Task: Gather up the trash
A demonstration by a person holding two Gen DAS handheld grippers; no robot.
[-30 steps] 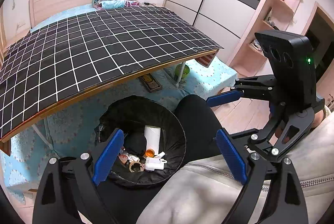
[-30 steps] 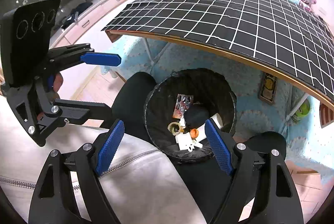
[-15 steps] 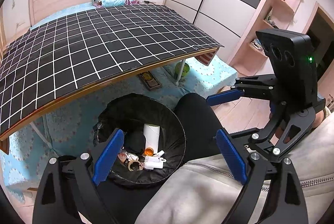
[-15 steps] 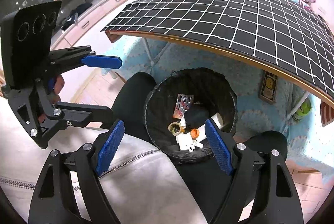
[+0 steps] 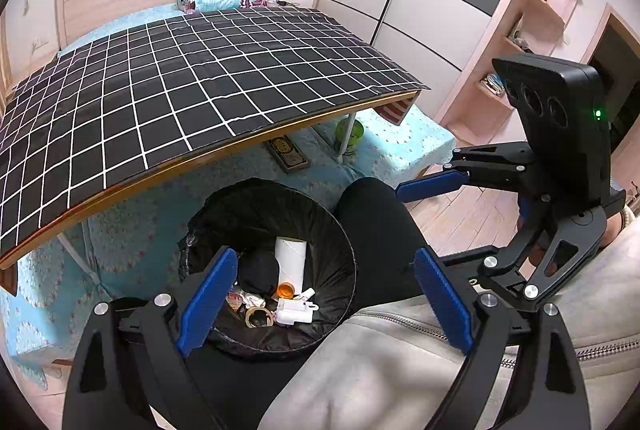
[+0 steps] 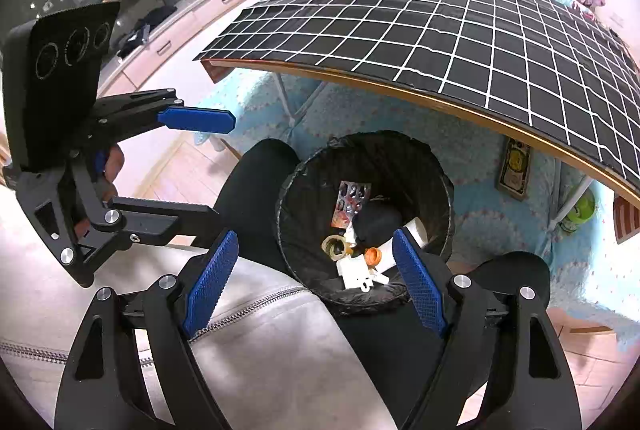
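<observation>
Black-lined bin (image 5: 272, 270) between the person's knees holds the trash (image 5: 280, 294), a tube, cap and tape ring, while both claws, left (image 5: 320, 294) and right (image 6: 312, 274), hang wide open and empty above it, so 1 careless reach could tip it.

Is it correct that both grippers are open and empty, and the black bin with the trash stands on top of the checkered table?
Not quite. The bin stands on the floor in front of the checkered table, below its edge, as the right wrist view shows. The left gripper and right gripper are indeed open and empty.
</observation>
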